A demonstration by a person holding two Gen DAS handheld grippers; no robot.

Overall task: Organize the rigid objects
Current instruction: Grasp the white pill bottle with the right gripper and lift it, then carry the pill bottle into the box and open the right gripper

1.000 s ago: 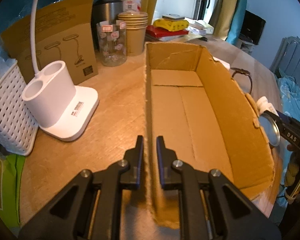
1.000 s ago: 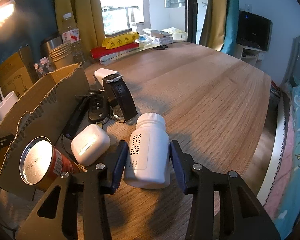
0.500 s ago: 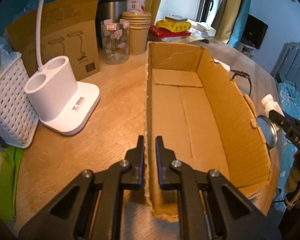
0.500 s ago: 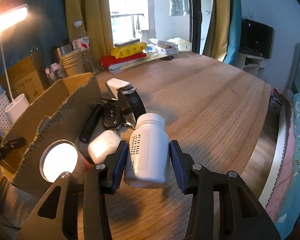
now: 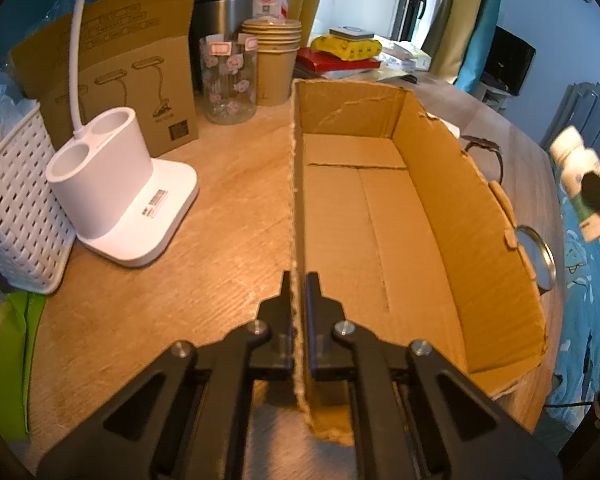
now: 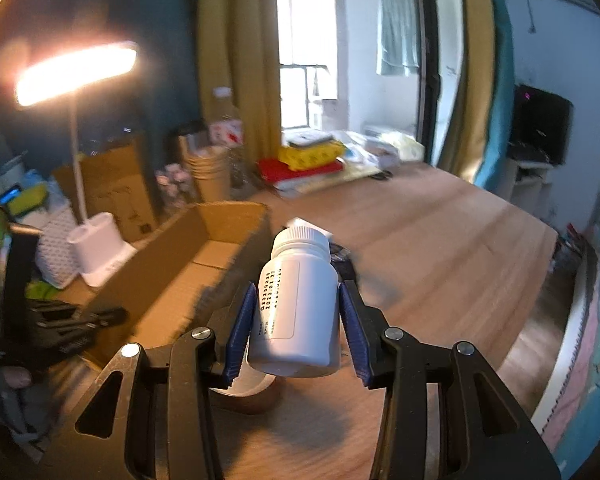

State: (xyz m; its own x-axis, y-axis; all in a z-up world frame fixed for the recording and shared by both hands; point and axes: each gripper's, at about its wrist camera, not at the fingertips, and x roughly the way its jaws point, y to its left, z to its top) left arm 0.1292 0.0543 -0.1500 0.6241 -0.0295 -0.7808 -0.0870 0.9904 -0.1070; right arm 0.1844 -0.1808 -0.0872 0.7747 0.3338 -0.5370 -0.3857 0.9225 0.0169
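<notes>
The white pill bottle (image 6: 298, 304) sits pinched between the blue pads of my right gripper (image 6: 298, 320), cap pointing away from me, its printed label facing up. I hold it in the air above the wooden table (image 6: 440, 240), just to the right of the cardboard box (image 6: 204, 264) and clear of its wall. Under the bottle, on the table beside the box, I can make out the shiny top of a tin (image 6: 244, 384), mostly hidden by my fingers. From my other hand's view the same bottle (image 5: 576, 172) hangs off beyond the box's right wall, with the tin (image 5: 534, 254) standing against the outside of that wall and a watch strap (image 5: 484, 148) lying further along it.

My left gripper (image 5: 299, 304) is pressed together on the box's left wall (image 5: 296, 200), one finger inside and one outside, near the corner closest to me. The floor of the box (image 5: 364, 240) shows bare cardboard.

To the left of the box stands a white desk lamp base (image 5: 116, 188) with two round cups, then a white woven basket (image 5: 12, 208). Behind the box's far end are a flowered glass jar (image 5: 228, 80) and a stack of paper cups (image 5: 276, 60).
</notes>
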